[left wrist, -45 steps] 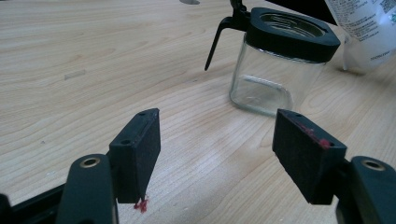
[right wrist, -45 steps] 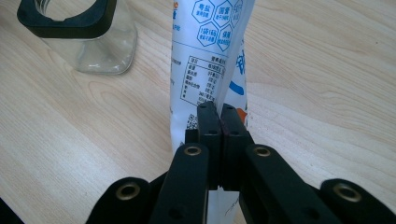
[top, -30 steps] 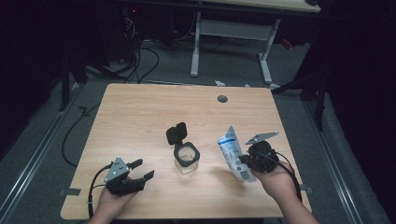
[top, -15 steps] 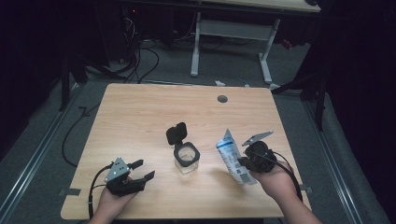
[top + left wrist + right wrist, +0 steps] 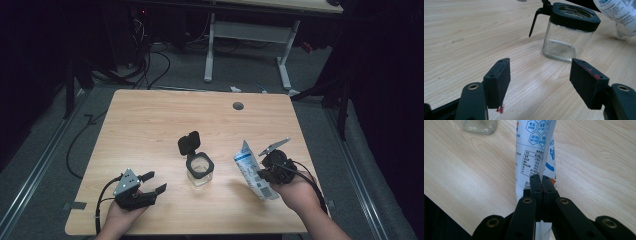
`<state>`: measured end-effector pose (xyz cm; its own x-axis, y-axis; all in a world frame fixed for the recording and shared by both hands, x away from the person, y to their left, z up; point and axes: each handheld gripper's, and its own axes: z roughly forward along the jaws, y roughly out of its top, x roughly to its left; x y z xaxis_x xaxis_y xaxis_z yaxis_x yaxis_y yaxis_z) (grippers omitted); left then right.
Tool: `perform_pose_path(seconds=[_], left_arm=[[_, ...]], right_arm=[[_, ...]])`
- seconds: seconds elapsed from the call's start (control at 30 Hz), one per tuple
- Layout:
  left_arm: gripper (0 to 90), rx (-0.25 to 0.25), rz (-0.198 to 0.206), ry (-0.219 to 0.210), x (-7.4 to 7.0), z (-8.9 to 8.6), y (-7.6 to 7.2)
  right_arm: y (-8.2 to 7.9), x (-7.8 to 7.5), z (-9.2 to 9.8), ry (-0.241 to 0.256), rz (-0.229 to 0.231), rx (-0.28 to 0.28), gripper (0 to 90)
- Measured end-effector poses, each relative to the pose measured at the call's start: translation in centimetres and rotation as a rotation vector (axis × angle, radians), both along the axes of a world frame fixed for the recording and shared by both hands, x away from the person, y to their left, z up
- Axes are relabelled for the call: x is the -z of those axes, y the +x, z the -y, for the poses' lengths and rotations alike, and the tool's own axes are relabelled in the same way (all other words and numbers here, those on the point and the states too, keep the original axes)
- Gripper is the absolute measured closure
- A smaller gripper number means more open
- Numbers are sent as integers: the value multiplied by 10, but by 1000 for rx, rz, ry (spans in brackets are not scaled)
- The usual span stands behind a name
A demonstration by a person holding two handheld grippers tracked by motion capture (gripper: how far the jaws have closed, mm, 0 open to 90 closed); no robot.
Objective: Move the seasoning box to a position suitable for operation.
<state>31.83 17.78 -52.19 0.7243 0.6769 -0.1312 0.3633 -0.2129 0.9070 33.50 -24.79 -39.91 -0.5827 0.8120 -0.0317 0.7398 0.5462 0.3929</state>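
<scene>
Two grippers are seen on the wooden table, one at each lower corner of the high view. At the left, the left gripper is held low near the front edge with its jaws wide apart and nothing between them. Just right of centre stands a small glass jar with a black rim and its hinged lid tipped back; it would be judged rigid, smooth and breakable. Farther right, the right gripper is clamped on a white-and-blue printed pouch, held tilted beside the jar and apart from it. The pouch is judged light, soft and slippery, best pinched on its flat seam. The jar's empty interior is made plain by the left gripper view, the pinched seam by the right gripper view.
</scene>
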Motion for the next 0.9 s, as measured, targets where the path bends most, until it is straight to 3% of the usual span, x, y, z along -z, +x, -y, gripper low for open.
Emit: perform_pose_path(seconds=[0.47, 0.9], left_arm=[[332, 1, 3, 5, 0, 1, 0], [331, 3, 4, 9, 0, 1, 0]], right_arm=[[4, -9, 1, -29, -42, 1, 900], [11, -8, -6, -66, -75, -23, 900]])
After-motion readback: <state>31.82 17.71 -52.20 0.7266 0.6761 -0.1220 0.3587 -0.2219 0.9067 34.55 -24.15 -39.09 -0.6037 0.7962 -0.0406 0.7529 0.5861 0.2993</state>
